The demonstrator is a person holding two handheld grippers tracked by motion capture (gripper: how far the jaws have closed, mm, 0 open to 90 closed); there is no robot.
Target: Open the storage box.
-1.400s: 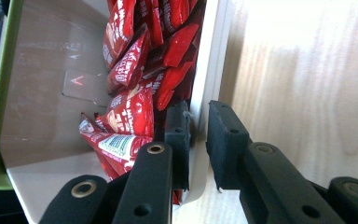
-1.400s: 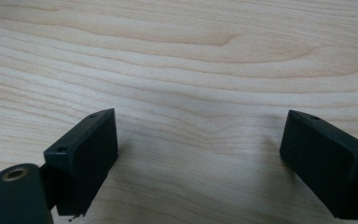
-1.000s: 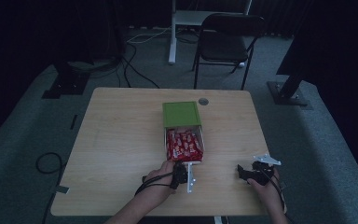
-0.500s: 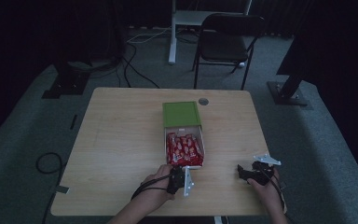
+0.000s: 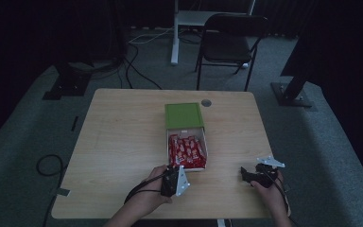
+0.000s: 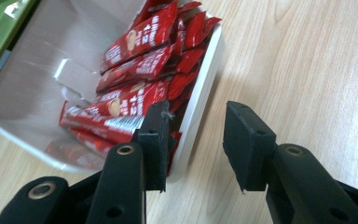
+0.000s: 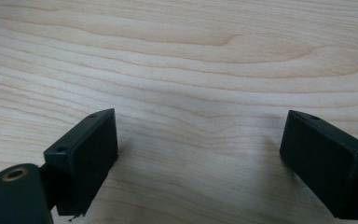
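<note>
A light wooden counter (image 5: 123, 142) with rounded corners stands on a grey carpeted floor (image 5: 23, 127) in a dim room. Near its middle lies a white cardboard box (image 5: 205, 150) with a green lid part (image 5: 183, 115) at its far end; the white tray sits drawn out toward the person and is packed with red foil snack bars (image 5: 185, 150) lying side by side. In the left gripper view the red wrappers (image 6: 140, 70) lean in a stack against the tray's white wall (image 6: 200, 98), and part of the tray's bare white floor shows beside them.

The left hand-held gripper (image 5: 174, 179), black with a grey three-cornered plate on top, sits at the near end of the tray, held by the person's left hand (image 5: 149, 194). Its jaws stand apart with nothing between them: in its own view (image 6: 196, 140) one jaw is at the tray's near corner, close against the wrappers, and the other is over bare wood just outside the white wall.

The right hand-held gripper (image 5: 253, 175) rests low over the counter's near right part, well apart from the box, in the person's right hand (image 5: 272, 189). Its jaws (image 7: 198, 163) are spread wide over plain wood grain, holding nothing.

Beyond the counter a black folding chair (image 5: 229, 42) stands on the floor, with dark cables (image 5: 137, 71) lying nearby.
</note>
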